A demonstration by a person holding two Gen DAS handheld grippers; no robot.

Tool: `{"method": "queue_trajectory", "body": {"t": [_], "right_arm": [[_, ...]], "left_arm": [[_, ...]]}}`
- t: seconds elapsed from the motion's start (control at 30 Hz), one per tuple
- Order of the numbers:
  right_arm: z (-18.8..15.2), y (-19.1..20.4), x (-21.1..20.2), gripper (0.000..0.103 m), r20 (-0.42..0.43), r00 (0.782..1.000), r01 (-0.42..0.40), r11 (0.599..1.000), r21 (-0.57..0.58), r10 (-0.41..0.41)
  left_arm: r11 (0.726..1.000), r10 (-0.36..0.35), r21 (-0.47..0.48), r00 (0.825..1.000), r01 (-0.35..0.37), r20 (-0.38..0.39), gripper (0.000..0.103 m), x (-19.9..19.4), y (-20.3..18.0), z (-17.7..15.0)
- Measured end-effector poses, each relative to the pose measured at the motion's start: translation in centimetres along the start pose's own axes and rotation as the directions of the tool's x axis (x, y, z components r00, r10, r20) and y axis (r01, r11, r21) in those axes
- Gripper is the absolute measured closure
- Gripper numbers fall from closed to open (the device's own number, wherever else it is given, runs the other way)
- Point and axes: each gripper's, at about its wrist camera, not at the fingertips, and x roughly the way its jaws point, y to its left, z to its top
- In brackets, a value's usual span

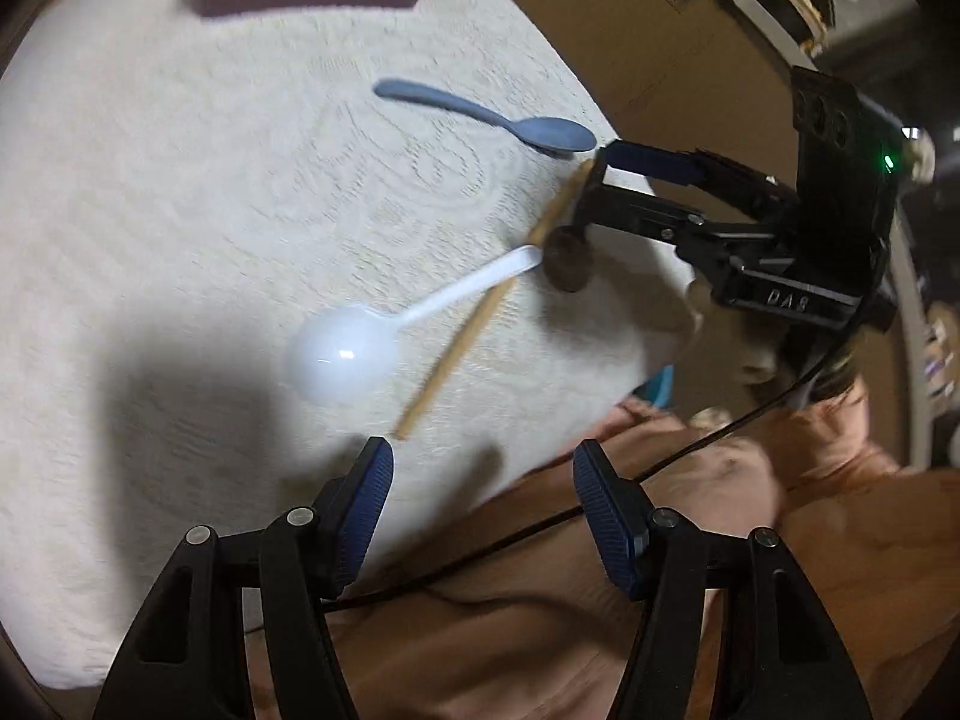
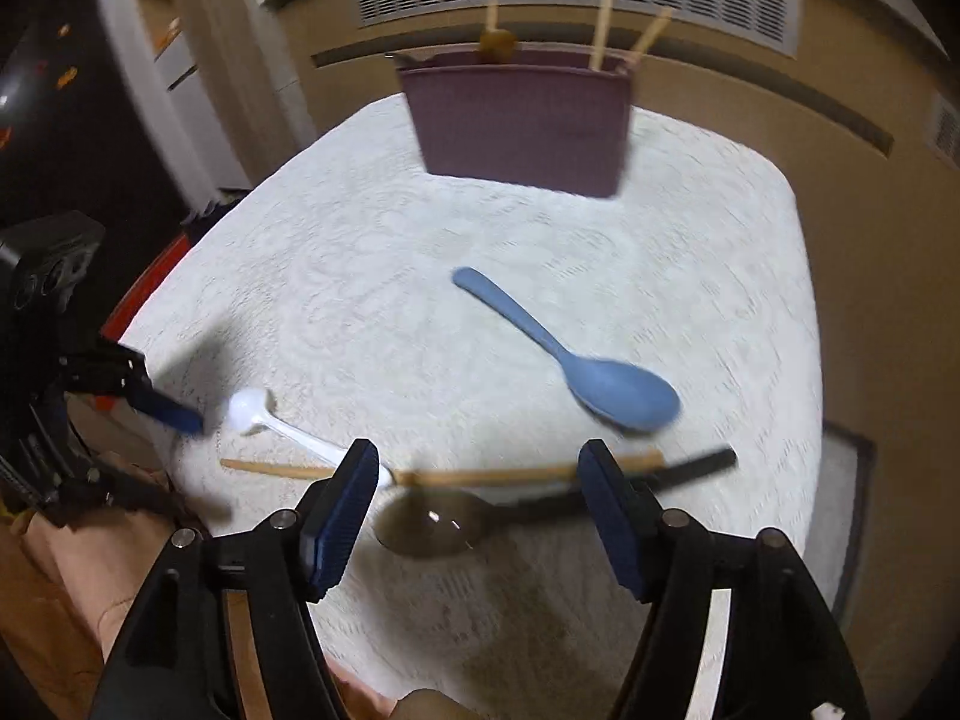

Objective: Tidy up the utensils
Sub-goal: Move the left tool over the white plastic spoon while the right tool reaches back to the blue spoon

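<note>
Presently: white-clothed table (image 2: 690,276); purple holder (image 2: 522,126) far ahead of the right gripper (image 2: 480,501); blue spoon (image 2: 576,360) ahead-right; brown spoon (image 2: 432,531) and chopstick (image 2: 498,474) between its spread fingers; left gripper (image 1: 483,501) likewise open, white spoon (image 1: 360,339) ahead.

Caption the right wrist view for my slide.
Open right hand-held gripper over a wooden chopstick and dark spoon; blue spoon, white spoon and purple holder beyond.
</note>
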Motion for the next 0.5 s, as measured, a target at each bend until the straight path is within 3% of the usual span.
{"method": "queue_trajectory", "body": {"t": [0.2, 0.3, 0.5], "right_arm": [[-0.6, -0.4, -0.7, 0.03, 0.04, 0.999, 0.029, 0.999, 0.023, -0.03], [-1.4, -1.4, -0.8, 0.027, 0.047, 0.996, 0.078, 0.995, 0.056, -0.081], [-2.3, -3.8, -0.2, 0.027, 0.049, 0.989, 0.133, 0.979, 0.153, -0.142]], "left_arm": [[0.992, 0.024, -0.126, 0.998, -0.017, 0.054, 0.04, 1.1, 1.2, 3.1], [0.985, 0.083, -0.161, 0.991, -0.066, 0.103, 0.039, 1.3, 1.3, 4.8], [0.955, 0.219, -0.24, 0.96, -0.174, 0.176, 0.039, 1.6, 1.2, 7.7]]}}
